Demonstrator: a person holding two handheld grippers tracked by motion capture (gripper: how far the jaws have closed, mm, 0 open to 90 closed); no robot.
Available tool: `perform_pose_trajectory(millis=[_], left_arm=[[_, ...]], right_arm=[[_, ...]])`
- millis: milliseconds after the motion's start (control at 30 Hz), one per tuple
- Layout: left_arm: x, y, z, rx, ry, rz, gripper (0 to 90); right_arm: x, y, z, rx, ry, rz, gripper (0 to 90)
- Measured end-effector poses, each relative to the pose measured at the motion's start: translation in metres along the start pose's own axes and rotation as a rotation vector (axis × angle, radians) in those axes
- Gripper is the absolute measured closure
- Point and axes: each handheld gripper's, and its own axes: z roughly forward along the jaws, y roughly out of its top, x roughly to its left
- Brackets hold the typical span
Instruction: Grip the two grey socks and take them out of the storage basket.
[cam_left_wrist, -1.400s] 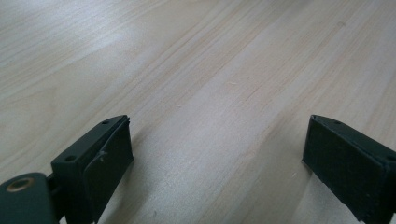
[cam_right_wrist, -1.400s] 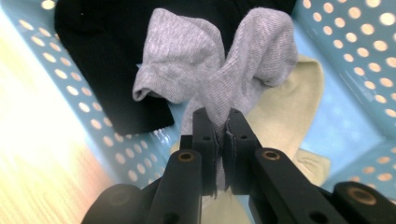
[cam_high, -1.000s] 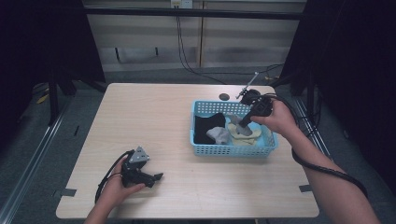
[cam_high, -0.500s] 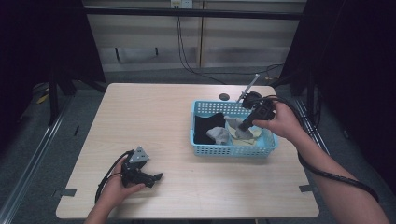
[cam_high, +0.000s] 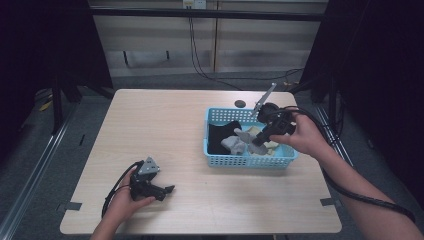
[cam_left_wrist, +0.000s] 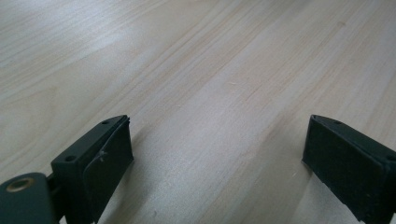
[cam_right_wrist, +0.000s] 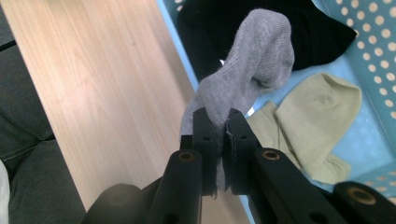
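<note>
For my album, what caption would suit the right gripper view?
Right gripper pinching a grey sock above a blue basket holding black and beige socks.

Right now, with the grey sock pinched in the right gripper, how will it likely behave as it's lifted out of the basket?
Probably floppy: the grey sock already folds and sags beyond the right gripper. Likely light, being thin knit. It may drag across the beige sock or black cloth beside it in the blue basket.
</note>
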Motion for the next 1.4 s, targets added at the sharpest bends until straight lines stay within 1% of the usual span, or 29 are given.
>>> perform_pose_trajectory(millis=[67, 100, 133, 167, 200, 267, 400, 433, 533, 567, 600, 633, 667, 767, 800, 833, 900, 933, 1000, 1033, 1067, 1100, 1133, 1167, 1233, 1267, 1300, 1333, 1400], left_arm=[[0.0, 0.0, 0.0, 0.0, -0.001, 0.0, 7.5], [0.0, 0.0, 0.0, 0.0, -0.001, 0.0, 7.5], [0.0, 0.0, 0.0, 0.0, 0.0, 0.0, 7.5], [0.0, 0.0, 0.0, 0.0, 0.0, 0.0, 7.5], [0.0, 0.0, 0.0, 0.0, 0.0, 0.001, 7.5], [0.0, 0.0, 0.0, 0.0, 0.0, 0.0, 7.5], [0.0, 0.0, 0.0, 0.001, 0.0, 0.001, 7.5], [0.001, 0.0, -0.001, 0.01, -0.001, 0.011, 7.5], [0.001, 0.0, -0.001, 0.01, -0.001, 0.01, 7.5], [0.001, 0.0, -0.001, 0.01, -0.001, 0.01, 7.5], [0.001, 0.0, -0.001, 0.01, -0.001, 0.01, 7.5], [0.001, 0.0, -0.001, 0.01, -0.001, 0.01, 7.5], [0.001, 0.0, -0.001, 0.01, -0.001, 0.011, 7.5], [0.001, 0.0, -0.001, 0.009, -0.001, 0.011, 7.5], [0.001, 0.0, -0.001, 0.01, -0.001, 0.011, 7.5], [0.001, 0.0, -0.001, 0.01, -0.001, 0.011, 7.5], [0.001, 0.0, -0.001, 0.01, -0.001, 0.011, 7.5], [0.001, 0.0, -0.001, 0.009, -0.002, 0.01, 7.5], [0.001, 0.0, -0.001, 0.009, -0.002, 0.01, 7.5], [0.001, 0.0, -0.001, 0.009, -0.002, 0.01, 7.5], [0.001, 0.0, -0.001, 0.01, -0.001, 0.011, 7.5], [0.001, 0.0, -0.001, 0.01, -0.001, 0.011, 7.5], [0.001, 0.0, -0.001, 0.009, -0.002, 0.011, 7.5], [0.001, 0.0, -0.001, 0.01, -0.001, 0.011, 7.5], [0.001, 0.0, -0.001, 0.009, -0.001, 0.01, 7.5], [0.001, 0.0, -0.001, 0.009, -0.001, 0.011, 7.5], [0.001, 0.0, -0.001, 0.009, -0.001, 0.011, 7.5], [0.001, 0.0, -0.001, 0.009, -0.001, 0.01, 7.5], [0.001, 0.0, -0.001, 0.01, -0.001, 0.011, 7.5]], right_arm=[[0.008, 0.001, -0.002, -0.003, 0.006, -0.023, 84.7], [0.008, 0.001, -0.002, -0.003, 0.006, -0.023, 84.7], [0.014, 0.002, -0.003, -0.006, 0.01, -0.028, 84.7], [0.014, 0.002, -0.003, -0.006, 0.01, -0.028, 84.7], [0.018, 0.003, -0.005, -0.013, 0.02, -0.047, 84.7], [0.023, 0.003, -0.005, -0.016, 0.025, -0.056, 84.7], [0.032, 0.004, -0.003, -0.017, 0.036, -0.081, 84.7], [0.034, 0.004, -0.002, -0.017, 0.043, -0.092, 84.7], [0.041, 0.004, 0.003, -0.008, 0.055, -0.099, 84.6], [0.041, 0.004, 0.003, -0.008, 0.055, -0.099, 84.6], [0.044, 0.004, 0.007, -0.015, 0.064, -0.121, 84.6], [0.044, 0.004, 0.007, -0.015, 0.064, -0.121, 84.6], [0.048, 0.003, 0.011, -0.013, 0.076, -0.116, 84.7], [0.051, 0.002, 0.015, -0.015, 0.088, -0.123, 84.6], [0.054, 0.001, 0.019, -0.015, 0.102, -0.139, 84.6], [0.055, 0.0, 0.021, -0.017, 0.108, -0.142, 84.6], [0.058, 0.0, 0.023, -0.01, 0.112, -0.137, 84.6], [0.06, -0.001, 0.028, -0.011, 0.117, -0.148, 84.6], [0.061, -0.003, 0.033, -0.008, 0.127, -0.142, 84.5], [0.061, -0.004, 0.037, -0.008, 0.129, -0.148, 84.4], [0.062, -0.005, 0.04, 0.003, 0.135, -0.133, 84.2], [0.061, -0.006, 0.043, -0.001, 0.138, -0.14, 83.9], [0.061, -0.007, 0.047, 0.012, 0.139, -0.128, 82.2], [0.061, -0.008, 0.049, 0.014, 0.141, -0.129, 78.7], [0.06, -0.009, 0.053, 0.007, 0.145, -0.123, 63.8], [0.06, -0.01, 0.054, 0.006, 0.137, -0.11, 59.2], [0.06, -0.01, 0.054, 0.006, 0.137, -0.11, 59.2], [0.058, -0.01, 0.055, -0.005, 0.133, -0.116, 55.0], [0.057, -0.009, 0.052, 0.006, 0.126, -0.096, 53.7]])
